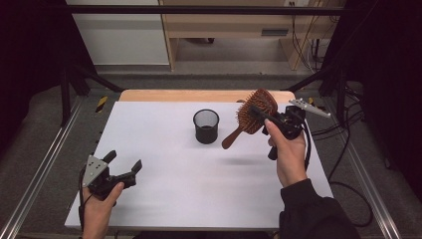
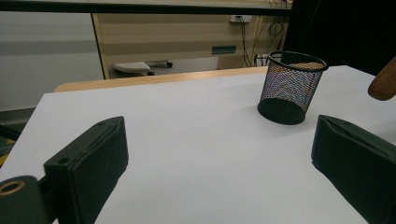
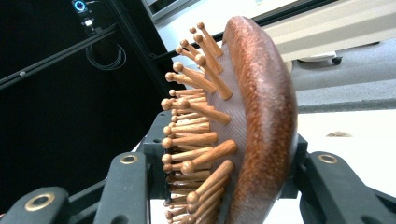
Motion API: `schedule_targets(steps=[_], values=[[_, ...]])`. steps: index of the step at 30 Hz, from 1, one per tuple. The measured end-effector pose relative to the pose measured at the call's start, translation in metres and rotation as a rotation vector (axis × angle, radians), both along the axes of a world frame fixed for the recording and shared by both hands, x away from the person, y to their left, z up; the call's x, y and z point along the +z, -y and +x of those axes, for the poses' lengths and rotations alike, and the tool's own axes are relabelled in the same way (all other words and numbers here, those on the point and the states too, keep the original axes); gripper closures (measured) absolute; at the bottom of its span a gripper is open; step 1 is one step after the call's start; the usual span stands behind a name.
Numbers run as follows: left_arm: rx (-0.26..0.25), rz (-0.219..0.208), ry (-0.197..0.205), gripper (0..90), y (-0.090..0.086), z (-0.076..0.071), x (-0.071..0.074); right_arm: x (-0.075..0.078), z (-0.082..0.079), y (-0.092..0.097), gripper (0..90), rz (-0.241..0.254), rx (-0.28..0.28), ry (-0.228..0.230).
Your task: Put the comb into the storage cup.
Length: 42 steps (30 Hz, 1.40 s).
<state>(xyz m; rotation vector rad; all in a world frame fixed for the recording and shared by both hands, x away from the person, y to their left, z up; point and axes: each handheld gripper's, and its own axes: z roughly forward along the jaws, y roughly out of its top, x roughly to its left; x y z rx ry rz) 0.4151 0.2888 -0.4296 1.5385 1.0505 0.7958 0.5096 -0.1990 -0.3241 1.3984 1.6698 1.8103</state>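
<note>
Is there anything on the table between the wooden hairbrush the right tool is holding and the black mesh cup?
Nothing visible. The brown wooden paddle hairbrush is held in the air by the right tool, its handle end slanting down toward the round black wire-mesh cup. The white table between them is bare, and the cup's mouth is open.

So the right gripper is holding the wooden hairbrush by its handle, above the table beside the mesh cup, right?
Not by its handle. The right gripper clamps the wooden hairbrush by its bristled head, as the right gripper view shows; the handle hangs free toward the mesh cup.
</note>
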Motion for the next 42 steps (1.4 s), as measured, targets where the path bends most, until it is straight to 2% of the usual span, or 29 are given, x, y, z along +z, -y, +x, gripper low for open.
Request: schedule_targets(steps=[5, 13, 18, 28, 35, 42], values=[[0.003, 0.001, 0.002, 4.3, -0.001, 0.001, 0.0, 0.002, 0.002, 0.001, 52.0, 0.001, -0.004, -0.003], [0.006, -0.021, -0.004, 4.6, 0.002, 0.005, 0.0, 0.018, 0.006, -0.006, 51.9, -0.006, -0.007, 0.016], [0.002, -0.014, -0.003, 4.7, 0.004, 0.005, 0.0, 0.025, 0.01, -0.011, 51.9, -0.016, 0.002, 0.023], [0.009, -0.026, 0.001, 4.9, 0.0, 0.003, 0.001, 0.041, 0.017, -0.012, 51.9, -0.007, -0.018, 0.042], [-0.012, -0.007, -0.003, 5.0, 0.004, 0.004, 0.0, 0.05, 0.021, -0.012, 51.8, -0.013, -0.018, 0.057], [-0.002, -0.002, -0.003, 5.0, 0.004, 0.003, 0.0, 0.057, 0.025, -0.01, 51.8, -0.006, -0.024, 0.062]])
